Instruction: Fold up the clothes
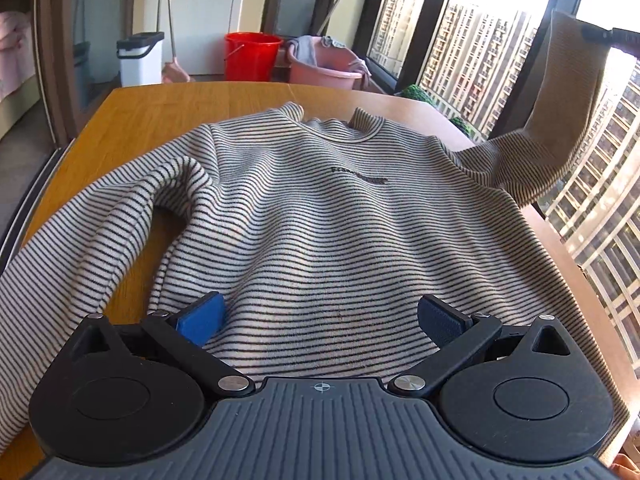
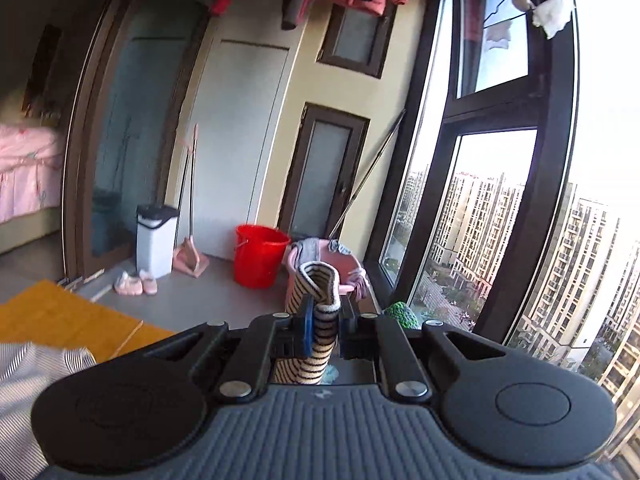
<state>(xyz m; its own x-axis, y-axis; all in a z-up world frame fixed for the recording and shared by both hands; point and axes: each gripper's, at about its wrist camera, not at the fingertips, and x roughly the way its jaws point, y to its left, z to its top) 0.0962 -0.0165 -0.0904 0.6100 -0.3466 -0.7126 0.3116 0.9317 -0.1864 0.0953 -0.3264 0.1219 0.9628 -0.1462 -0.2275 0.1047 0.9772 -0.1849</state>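
Sweater [image 1: 320,216] flat on table [image 1: 160,108] — collar far, hem near; buckets [image 1: 251,56] on floor behind table.

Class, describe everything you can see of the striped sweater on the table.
The striped sweater looks like soft knit, cream with thin dark stripes, a ribbed round collar and small dark lettering on the chest. It lies front up on the wooden table. One sleeve drapes over the near table edge; the other is lifted, its cuff pinched in the shut right tool. The open left tool hovers at the hem.

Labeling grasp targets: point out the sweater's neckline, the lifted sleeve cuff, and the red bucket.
neckline [image 1: 352,130]: left wrist view, front collar rib.
sleeve cuff [image 2: 320,280]: right wrist view, ribbed end above the pads.
red bucket [image 2: 260,256]: right wrist view, side wall.
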